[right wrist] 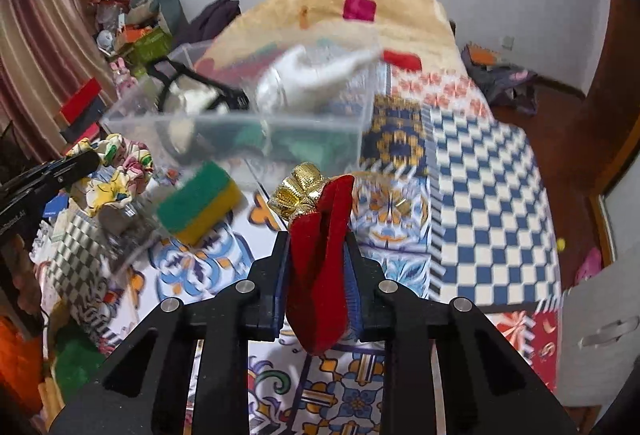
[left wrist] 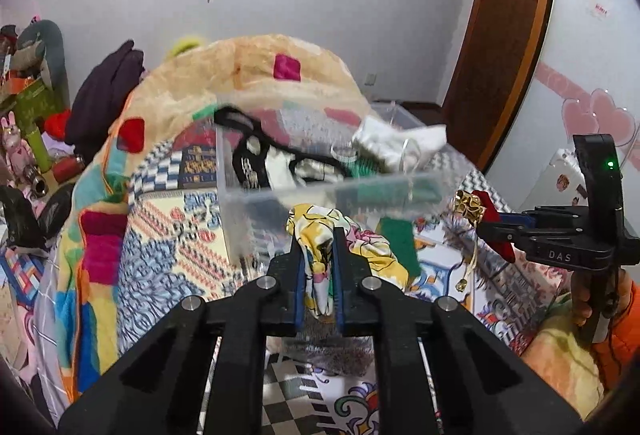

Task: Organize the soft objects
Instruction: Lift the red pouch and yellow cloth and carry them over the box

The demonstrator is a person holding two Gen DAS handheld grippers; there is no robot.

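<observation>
Inside clear bin (left wrist: 256,203): white cloth (left wrist: 394,143), black-trimmed pouch (left wrist: 276,163) done. Left tool (left wrist: 318,247) clenched on floral scrunchie (left wrist: 320,235), right tool (right wrist: 320,235) on red velvet pouch (right wrist: 320,267); sponge (right wrist: 198,201) left on bed (right wrist: 480,163).

Black left gripper (left wrist: 318,239), blue-lined jaws, silver screws.

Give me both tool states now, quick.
Left tool: closed on the floral scrunchie.
Right tool: closed on the red velvet pouch.

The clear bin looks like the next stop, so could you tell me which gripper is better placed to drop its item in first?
Probably left. The left gripper, shut on the floral scrunchie, sits right at the clear bin wall. The right gripper, holding the red pouch, sits farther back.
</observation>
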